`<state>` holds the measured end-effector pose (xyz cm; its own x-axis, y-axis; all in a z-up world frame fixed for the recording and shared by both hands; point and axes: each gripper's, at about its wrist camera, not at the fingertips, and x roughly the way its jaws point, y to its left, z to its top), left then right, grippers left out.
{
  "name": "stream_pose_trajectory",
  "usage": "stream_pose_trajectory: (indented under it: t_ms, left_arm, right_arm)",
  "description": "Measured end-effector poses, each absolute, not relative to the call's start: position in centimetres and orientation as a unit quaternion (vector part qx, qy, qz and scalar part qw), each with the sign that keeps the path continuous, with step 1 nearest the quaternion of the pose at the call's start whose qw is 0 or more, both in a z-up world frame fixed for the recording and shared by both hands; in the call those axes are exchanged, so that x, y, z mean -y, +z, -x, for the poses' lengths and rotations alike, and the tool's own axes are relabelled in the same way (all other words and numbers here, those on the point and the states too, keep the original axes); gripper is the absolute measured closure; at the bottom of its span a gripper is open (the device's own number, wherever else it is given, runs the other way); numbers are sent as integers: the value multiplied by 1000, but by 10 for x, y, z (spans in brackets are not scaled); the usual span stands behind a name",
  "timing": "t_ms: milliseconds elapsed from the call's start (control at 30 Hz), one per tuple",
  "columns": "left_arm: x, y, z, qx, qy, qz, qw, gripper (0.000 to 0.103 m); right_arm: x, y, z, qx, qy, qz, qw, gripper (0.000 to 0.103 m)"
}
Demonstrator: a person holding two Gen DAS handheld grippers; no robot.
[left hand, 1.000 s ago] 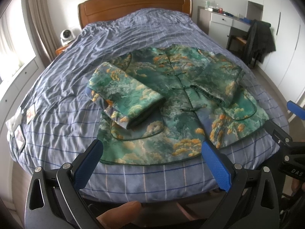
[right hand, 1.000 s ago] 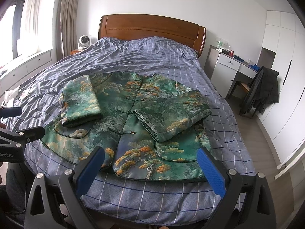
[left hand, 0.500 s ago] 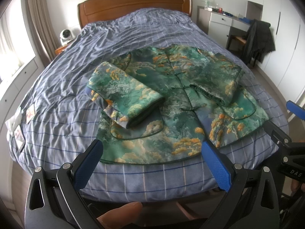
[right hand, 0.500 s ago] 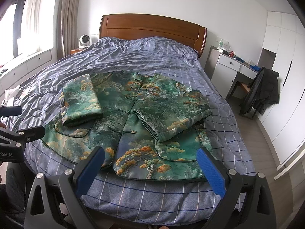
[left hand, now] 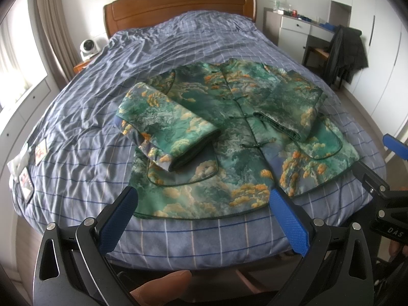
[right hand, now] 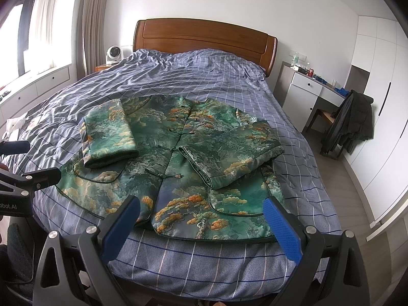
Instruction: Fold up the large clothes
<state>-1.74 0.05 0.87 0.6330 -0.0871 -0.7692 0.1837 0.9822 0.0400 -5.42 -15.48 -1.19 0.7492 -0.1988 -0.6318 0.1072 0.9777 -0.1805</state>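
Observation:
A green jacket (left hand: 237, 137) with orange cloud print lies front up on the bed, and it also shows in the right wrist view (right hand: 176, 163). Both sleeves are folded in over the body: the left sleeve (left hand: 165, 127) and the right sleeve (right hand: 229, 158). My left gripper (left hand: 204, 216) is open and empty, held just off the foot of the bed near the jacket's hem. My right gripper (right hand: 201, 224) is open and empty at the hem too, to the right of the left one.
The bed (right hand: 76, 117) has a blue checked cover and a wooden headboard (right hand: 204, 38). A white desk (right hand: 311, 89) and a chair with a dark coat (right hand: 349, 122) stand to the right. A small fan (right hand: 113, 53) sits by the window. Papers (left hand: 28, 173) lie at the bed's left edge.
Both grippers have drifted very slightly; the jacket and sleeves lie as before. Both stay open.

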Motion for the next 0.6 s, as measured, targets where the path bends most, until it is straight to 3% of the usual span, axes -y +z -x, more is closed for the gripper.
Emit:
stream_pose_trajectory:
  t_ms: [600]
  left_arm:
    - [0, 9, 17, -422, -75, -58, 902, 0]
  right_arm:
    - [153, -13, 54, -345, -82, 67, 933, 4]
